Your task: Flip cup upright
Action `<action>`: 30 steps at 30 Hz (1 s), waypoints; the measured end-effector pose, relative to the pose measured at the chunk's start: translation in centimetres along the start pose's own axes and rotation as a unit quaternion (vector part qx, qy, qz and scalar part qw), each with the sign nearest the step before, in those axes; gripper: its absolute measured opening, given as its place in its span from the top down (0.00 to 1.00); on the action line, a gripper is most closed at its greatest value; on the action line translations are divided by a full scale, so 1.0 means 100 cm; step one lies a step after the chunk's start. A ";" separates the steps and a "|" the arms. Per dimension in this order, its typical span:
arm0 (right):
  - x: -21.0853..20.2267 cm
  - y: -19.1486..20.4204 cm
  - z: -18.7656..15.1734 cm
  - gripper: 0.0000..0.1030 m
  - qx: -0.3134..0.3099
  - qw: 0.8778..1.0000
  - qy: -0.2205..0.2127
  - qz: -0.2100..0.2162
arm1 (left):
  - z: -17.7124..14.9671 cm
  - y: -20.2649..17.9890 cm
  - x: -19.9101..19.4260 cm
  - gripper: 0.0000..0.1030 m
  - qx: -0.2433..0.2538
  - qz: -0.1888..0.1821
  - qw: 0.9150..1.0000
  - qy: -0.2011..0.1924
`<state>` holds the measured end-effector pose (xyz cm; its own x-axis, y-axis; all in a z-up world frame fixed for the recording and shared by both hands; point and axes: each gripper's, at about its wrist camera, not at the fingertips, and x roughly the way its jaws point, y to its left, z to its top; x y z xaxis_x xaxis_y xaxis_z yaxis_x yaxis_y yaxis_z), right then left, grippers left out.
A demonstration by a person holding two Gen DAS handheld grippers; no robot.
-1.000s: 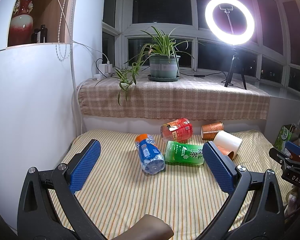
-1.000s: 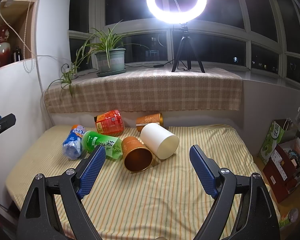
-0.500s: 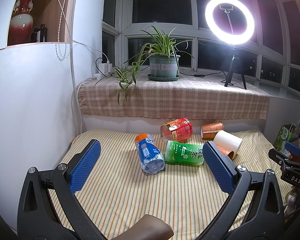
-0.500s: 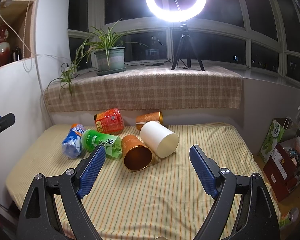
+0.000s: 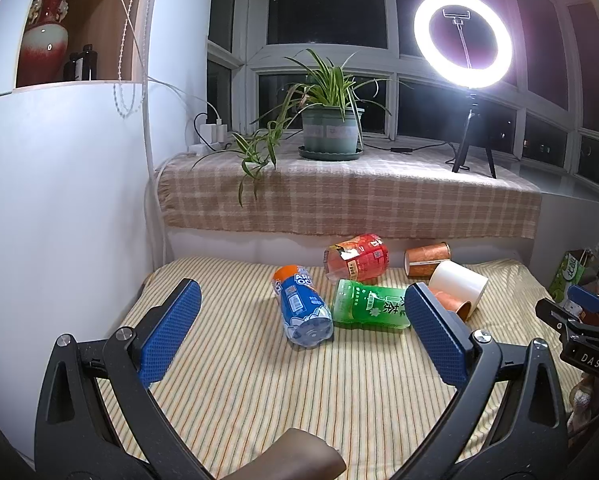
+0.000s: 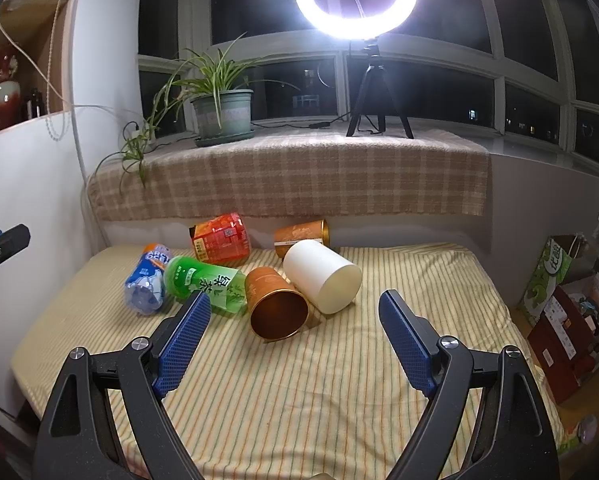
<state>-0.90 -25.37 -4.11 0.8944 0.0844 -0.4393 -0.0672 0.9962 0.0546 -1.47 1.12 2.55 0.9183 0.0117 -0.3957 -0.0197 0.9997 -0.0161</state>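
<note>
Left hand-held gripper [image 5: 299,320]: held spread apart, nothing grasped.
Right hand-held gripper [image 6: 295,316]: held spread apart, nothing grasped.
Orange cup [image 6: 273,304]: laid on its side on the striped bed [image 6: 339,380], touching the white cup [image 6: 323,280].

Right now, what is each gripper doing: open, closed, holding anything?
Left gripper: jaws open, holding nothing, above the striped cloth.
Right gripper: jaws open, holding nothing, short of the orange cup.

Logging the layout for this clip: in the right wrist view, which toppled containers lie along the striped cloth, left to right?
blue bottle → green tea bottle → copper cup → white cup. The two containers at the back overlap this row, so they are left out.
</note>
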 end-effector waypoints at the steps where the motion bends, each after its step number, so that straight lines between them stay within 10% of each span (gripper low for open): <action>1: 0.001 0.000 0.000 0.16 -0.001 1.000 0.001 0.000 | -0.001 0.000 0.000 0.00 0.000 0.000 1.000 0.001; 30: 0.081 0.050 0.021 0.16 -0.112 0.988 0.058 0.086 | -0.034 0.060 0.064 0.00 -0.031 0.011 0.995 0.098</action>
<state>6.93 -19.74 -5.51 0.8054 0.2416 -0.5413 -0.3213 0.9453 -0.0563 3.01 7.09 -3.18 0.8226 0.0229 -0.5682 -0.0687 0.9959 -0.0594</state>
